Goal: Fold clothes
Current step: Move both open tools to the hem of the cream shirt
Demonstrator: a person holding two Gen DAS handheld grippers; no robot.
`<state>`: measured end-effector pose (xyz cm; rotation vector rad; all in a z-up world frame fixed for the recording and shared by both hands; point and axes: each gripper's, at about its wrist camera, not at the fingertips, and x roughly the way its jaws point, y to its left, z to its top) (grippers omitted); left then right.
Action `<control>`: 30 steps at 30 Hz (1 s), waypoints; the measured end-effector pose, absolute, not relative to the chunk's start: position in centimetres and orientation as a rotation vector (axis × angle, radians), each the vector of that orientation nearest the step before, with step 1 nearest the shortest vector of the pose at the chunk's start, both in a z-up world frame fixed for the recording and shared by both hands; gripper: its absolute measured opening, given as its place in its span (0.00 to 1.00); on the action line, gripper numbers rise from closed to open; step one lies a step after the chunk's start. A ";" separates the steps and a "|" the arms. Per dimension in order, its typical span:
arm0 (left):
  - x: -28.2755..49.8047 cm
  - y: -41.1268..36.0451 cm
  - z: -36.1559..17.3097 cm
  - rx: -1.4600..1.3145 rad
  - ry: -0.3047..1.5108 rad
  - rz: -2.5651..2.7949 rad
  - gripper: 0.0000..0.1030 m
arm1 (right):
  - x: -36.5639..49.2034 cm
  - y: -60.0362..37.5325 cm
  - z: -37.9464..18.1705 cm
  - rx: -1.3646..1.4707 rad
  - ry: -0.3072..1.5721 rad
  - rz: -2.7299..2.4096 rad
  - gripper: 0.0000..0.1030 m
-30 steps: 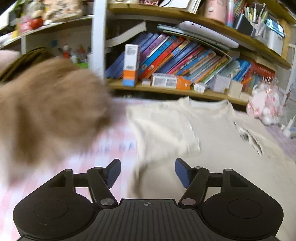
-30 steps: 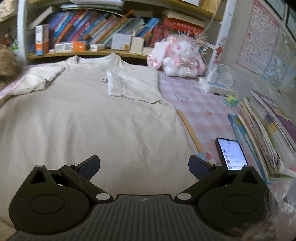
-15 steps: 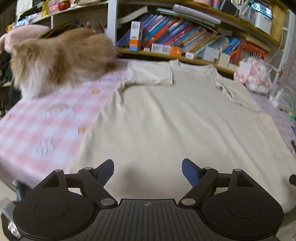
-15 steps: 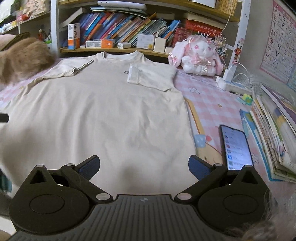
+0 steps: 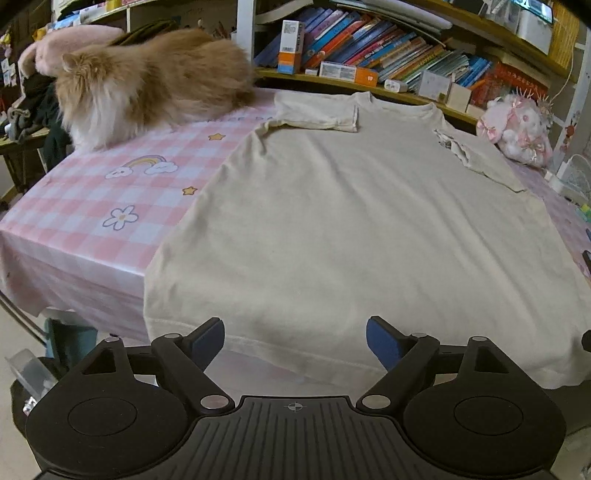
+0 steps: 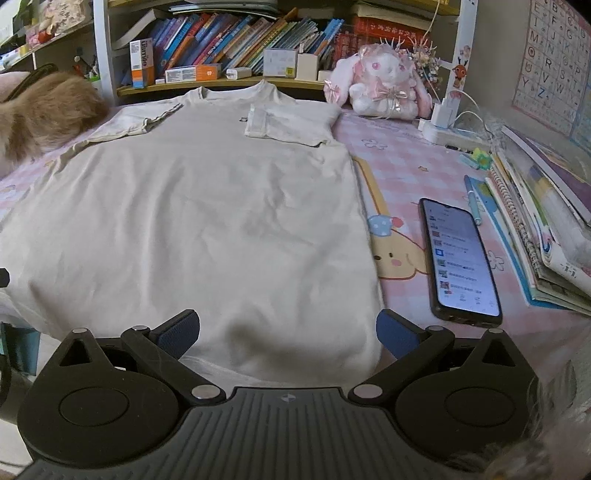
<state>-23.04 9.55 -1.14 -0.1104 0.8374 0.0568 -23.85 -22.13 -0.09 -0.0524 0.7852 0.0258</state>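
Both grippers have been drawn back from the collar end to the hem of the beige T-shirt (image 5: 351, 221), which lies flat with both sleeves folded inward. The left gripper (image 5: 295, 338) has just been opening, nothing between its jaws; the right gripper (image 6: 288, 332) is also spread wide and empty — a hem grasp seems next. Beside the shirt, on the pink checked tablecloth (image 5: 92, 206), a fluffy cat (image 5: 147, 81) and a phone (image 6: 460, 258) are seen — bookshelves (image 6: 240, 40) stand beyond the collar.

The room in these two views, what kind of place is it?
Probably a child's room at home: a wooden shelf of colourful books, a pink plush rabbit, an alphabet wall chart and a pink checked tablecloth under the beige T-shirt.
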 end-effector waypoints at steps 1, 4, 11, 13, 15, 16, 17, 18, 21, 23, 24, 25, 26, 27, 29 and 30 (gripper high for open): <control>-23.1 9.7 -1.1 -0.109 0.838 0.056 0.84 | -23.8 -21.9 0.0 -0.050 0.783 0.025 1.00; -23.3 10.3 -0.8 -0.109 0.833 0.058 0.86 | -23.6 -21.2 0.2 -0.044 0.783 0.019 1.00; -23.9 12.3 -1.6 -0.126 0.867 0.099 0.91 | -23.5 -19.7 0.0 -0.035 0.804 0.023 1.00; -23.8 13.1 -1.6 -0.124 0.875 0.122 0.91 | -23.5 -19.9 0.1 -0.020 0.799 0.009 1.00; -23.7 13.9 -1.7 -0.123 0.884 0.145 0.91 | -23.4 -20.3 0.1 -0.001 0.806 -0.011 1.00; -23.7 14.3 -1.7 -0.122 0.888 0.157 0.92 | -23.4 -20.6 0.0 0.013 0.812 -0.022 1.00; -23.6 14.7 -1.7 -0.125 0.890 0.168 0.94 | -23.4 -20.9 0.0 0.028 0.817 -0.032 1.00; -23.6 15.2 -1.7 -0.129 0.894 0.175 0.95 | -23.4 -21.2 -0.1 0.042 0.823 -0.043 1.00; -23.4 16.8 -1.9 -0.154 0.901 0.178 0.96 | -23.6 -22.7 -0.2 0.098 0.832 -0.054 1.00; -23.3 17.7 -2.1 -0.172 0.905 0.175 0.96 | -23.7 -23.7 -0.3 0.129 0.839 -0.054 1.00; -23.3 18.1 -2.1 -0.189 0.902 0.171 0.96 | -23.8 -24.3 -0.4 0.140 0.844 -0.048 1.00; -23.4 18.6 -2.2 -0.213 0.894 0.161 0.96 | -24.0 -24.8 -0.5 0.146 0.848 -0.044 1.00; -23.4 19.1 -2.3 -0.243 0.883 0.150 0.96 | -24.0 -25.4 -0.5 0.153 0.852 -0.041 1.00; -23.3 19.5 -2.5 -0.265 0.877 0.141 0.96 | -24.1 -25.9 -0.6 0.159 0.857 -0.039 1.00; -23.1 20.4 -2.8 -0.296 0.870 0.133 0.94 | -24.1 -26.8 -0.9 0.175 0.872 -0.049 1.00; -22.9 20.7 -3.0 -0.304 0.874 0.129 0.94 | -24.0 -27.3 -1.0 0.188 0.880 -0.056 0.99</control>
